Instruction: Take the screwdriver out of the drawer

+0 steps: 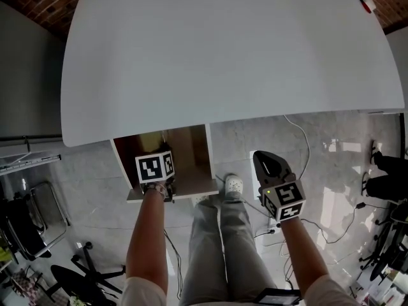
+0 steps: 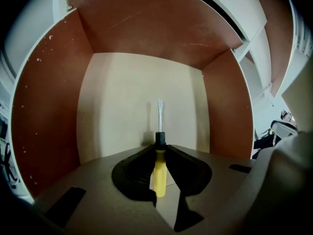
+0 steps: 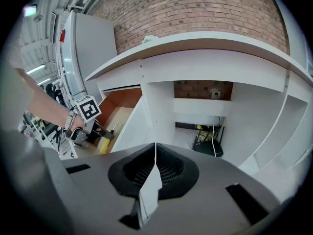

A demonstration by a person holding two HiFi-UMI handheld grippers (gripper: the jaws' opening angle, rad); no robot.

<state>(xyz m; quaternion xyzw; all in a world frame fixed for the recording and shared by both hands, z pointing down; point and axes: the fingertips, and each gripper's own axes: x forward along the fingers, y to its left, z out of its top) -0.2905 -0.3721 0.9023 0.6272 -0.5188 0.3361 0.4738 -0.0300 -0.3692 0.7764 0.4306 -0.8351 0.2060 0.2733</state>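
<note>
The drawer (image 1: 191, 146) stands pulled out under the white desk, with brown walls and a pale floor (image 2: 122, 102). A screwdriver (image 2: 159, 173) with a yellow handle, black collar and thin metal shaft lies between the jaws of my left gripper (image 2: 160, 150), shaft pointing toward the drawer's back. The pads press on the handle from both sides. In the head view my left gripper (image 1: 156, 167) reaches down into the drawer. From the right gripper view I see the yellow handle (image 3: 105, 144) under it. My right gripper (image 1: 268, 166) hangs outside, right of the drawer, its jaws shut and empty (image 3: 155, 147).
The white desk top (image 1: 223, 50) overhangs the drawer. The person's legs and a white shoe (image 1: 234, 185) stand between the grippers. Cables run over the tiled floor (image 1: 306, 152). A chair (image 1: 38, 215) sits at lower left. A black box (image 3: 208, 147) lies under the desk.
</note>
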